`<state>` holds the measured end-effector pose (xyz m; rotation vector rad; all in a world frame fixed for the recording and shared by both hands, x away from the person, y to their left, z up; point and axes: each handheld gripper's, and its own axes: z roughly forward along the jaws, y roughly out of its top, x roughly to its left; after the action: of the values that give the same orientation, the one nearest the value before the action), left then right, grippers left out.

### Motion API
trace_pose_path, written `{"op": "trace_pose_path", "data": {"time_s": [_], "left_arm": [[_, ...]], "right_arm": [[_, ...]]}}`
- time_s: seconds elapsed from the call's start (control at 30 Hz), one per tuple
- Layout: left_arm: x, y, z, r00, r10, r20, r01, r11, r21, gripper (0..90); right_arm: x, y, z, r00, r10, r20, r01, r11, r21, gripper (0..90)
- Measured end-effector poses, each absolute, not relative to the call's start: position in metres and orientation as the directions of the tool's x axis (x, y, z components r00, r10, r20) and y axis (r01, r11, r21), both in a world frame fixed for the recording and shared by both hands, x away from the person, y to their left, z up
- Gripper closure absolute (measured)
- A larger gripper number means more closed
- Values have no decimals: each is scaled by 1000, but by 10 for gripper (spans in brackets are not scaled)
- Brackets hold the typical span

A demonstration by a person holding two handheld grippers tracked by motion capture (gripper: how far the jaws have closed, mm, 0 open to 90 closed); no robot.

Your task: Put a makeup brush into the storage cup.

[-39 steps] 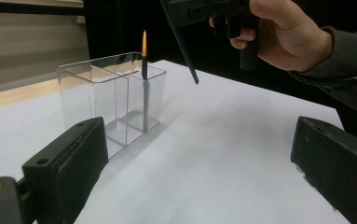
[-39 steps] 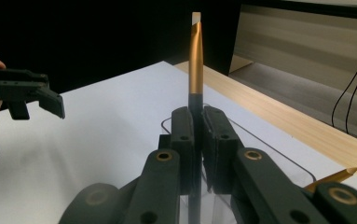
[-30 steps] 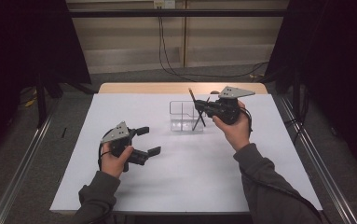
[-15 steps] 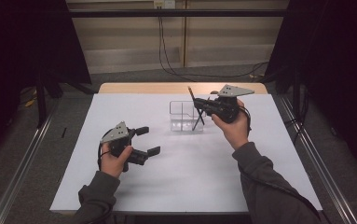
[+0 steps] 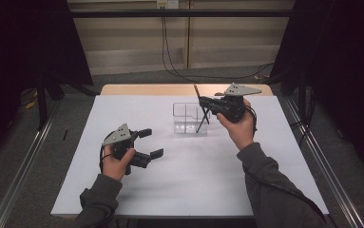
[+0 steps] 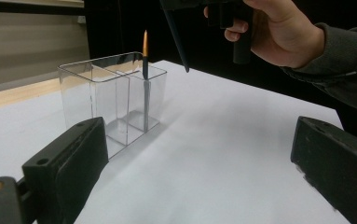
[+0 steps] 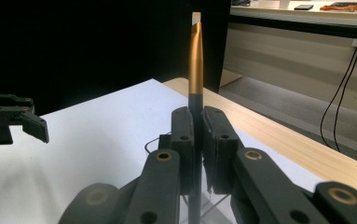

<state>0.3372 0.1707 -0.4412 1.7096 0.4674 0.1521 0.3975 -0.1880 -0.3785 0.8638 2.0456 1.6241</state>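
A clear divided holder [image 5: 184, 118] stands on the white table top [image 5: 194, 180], seen close in the left gripper view [image 6: 97, 98]. A dark pen with an orange tip [image 6: 145, 70] stands in its right-hand compartment. My right gripper [image 5: 202, 101] hovers just above the holder's right end, shut on a second black pen with a gold upper part [image 7: 195, 65]. That pen's dark lower end [image 6: 178, 42] hangs at about rim height. My left gripper [image 5: 151, 142] rests on the table to the left of the holder, open, with nothing between its fingers [image 6: 69, 158].
A strip of bare wood [image 5: 170, 89] runs along the table's far edge. Metal rails [image 5: 23, 161] flank the table on the floor, and cables [image 5: 179, 71] hang behind it. White surface spreads in front of the holder and between the hands.
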Motion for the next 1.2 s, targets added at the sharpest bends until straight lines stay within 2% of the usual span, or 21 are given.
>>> {"op": "trace_pose_path", "data": {"time_s": [1.2], "left_arm": [[337,172,-440,908,389,-154,219,-127,968,37]], "right_arm": [[408,-196,-376,-701,706,100,217,77,973,837]]}}
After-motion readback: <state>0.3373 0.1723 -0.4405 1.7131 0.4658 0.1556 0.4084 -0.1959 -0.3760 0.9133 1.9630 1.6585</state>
